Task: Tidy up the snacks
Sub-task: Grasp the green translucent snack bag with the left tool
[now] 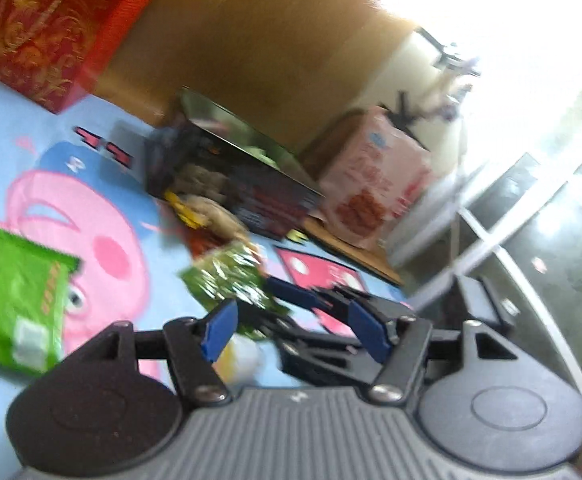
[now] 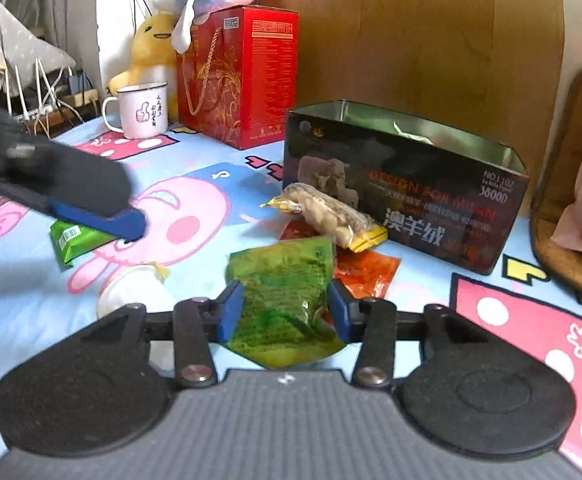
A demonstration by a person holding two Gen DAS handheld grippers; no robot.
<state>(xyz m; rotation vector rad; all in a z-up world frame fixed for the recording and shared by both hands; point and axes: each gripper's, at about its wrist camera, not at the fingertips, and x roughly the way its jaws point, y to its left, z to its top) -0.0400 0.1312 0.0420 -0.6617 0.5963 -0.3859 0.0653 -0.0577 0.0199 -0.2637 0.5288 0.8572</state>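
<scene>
So my right gripper (image 2: pixel 285 310) has its blue pads on both sides of the crinkly green foil snack packet (image 2: pixel 287 296); they are at its edges, but I cannot tell if they press it yet. I go low and from the near side, bc the packet lies flat on the pale blue cartoon bedsheet (image 2: pixel 195 160). My left gripper (image 2: pixel 131 220) is w/ jaws apart and nothing between them, over the flat bright green wrapper (image 2: pixel 73 240) at the left, probably my next pick. The dark open metal tin box (image 2: pixel 407 200) stands far right; the beige nut bag (image 2: pixel 331 216) leans against it, over an orange-red sachet (image 2: pixel 365 270). I think the snacks go into this tin.
</scene>
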